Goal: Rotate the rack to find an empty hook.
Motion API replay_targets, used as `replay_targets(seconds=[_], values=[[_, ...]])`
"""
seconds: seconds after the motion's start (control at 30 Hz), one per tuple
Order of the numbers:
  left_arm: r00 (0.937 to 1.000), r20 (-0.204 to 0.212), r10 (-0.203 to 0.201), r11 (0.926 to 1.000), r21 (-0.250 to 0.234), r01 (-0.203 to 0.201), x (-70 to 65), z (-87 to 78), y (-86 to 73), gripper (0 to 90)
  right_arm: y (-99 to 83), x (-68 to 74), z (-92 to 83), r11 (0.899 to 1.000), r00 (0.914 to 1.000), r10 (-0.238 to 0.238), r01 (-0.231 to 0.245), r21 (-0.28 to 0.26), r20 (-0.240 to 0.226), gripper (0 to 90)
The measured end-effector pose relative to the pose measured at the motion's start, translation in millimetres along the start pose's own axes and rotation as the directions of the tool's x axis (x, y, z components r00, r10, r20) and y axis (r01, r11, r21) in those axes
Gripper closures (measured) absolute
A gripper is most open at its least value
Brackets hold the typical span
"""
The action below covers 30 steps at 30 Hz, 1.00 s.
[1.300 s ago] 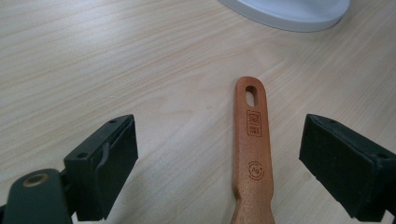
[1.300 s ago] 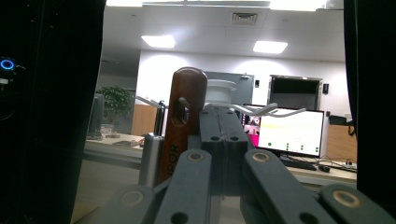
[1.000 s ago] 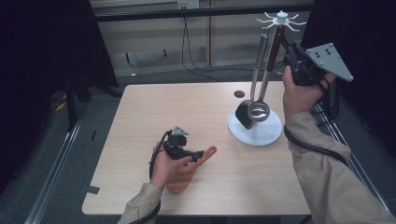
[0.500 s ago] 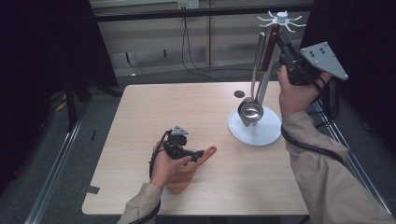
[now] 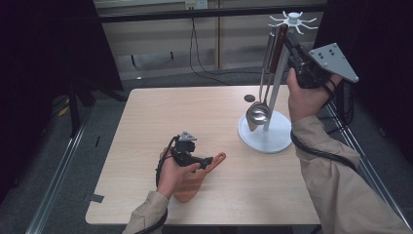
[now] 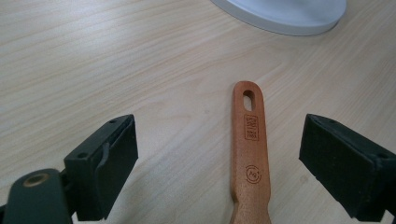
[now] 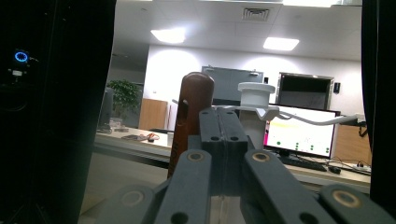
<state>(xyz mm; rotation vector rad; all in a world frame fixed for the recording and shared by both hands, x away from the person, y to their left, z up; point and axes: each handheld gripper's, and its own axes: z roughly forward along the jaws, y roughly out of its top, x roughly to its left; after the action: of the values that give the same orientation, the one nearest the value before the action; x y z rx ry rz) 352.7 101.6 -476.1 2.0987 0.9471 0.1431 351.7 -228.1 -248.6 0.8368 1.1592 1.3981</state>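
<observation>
Wooden spatula [image 6: 251,154] flat on pale table [image 5: 146,126], between the spread jaws of the left gripper [image 5: 207,161].
White utensil stand [image 5: 277,87] near the far right corner; steel ladle [image 5: 258,114] hangs by its post; right gripper [image 5: 291,46], jaws closed together, is beside the ladle's brown handle [image 7: 189,116].

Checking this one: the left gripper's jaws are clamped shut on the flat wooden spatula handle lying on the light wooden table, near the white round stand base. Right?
Not quite. The left gripper stands open: in the left gripper view its black pads sit apart on either side of the flat wooden spatula handle without touching it. The handle does lie on the light wooden table, near the white round stand base.
</observation>
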Motion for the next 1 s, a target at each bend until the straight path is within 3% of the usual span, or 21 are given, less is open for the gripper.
replay_targets(seconds=[0.37,0.63,1.0], values=[[1.0,-0.007,0.006,1.0,-0.001,-0.006,1.1,-2.0,0.3,11.4,-2.2,-1.3,-3.3,1.0,0.9999,0.006,-0.006,0.019,0.012,90.0],[1.0,-0.007,0.007,1.0,-0.001,-0.007,-0.1,-1.9,0.9,11.4,-4.3,-12.2,-5.7,0.998,0.9979,0.028,-0.031,0.057,0.058,90.0],[1.0,-0.001,0.005,1.0,0.0,-0.005,0.1,-1.6,0.5,11.4,2.6,-22.4,-5.9,0.999,0.9962,0.029,-0.032,0.036,0.083,90.0]])
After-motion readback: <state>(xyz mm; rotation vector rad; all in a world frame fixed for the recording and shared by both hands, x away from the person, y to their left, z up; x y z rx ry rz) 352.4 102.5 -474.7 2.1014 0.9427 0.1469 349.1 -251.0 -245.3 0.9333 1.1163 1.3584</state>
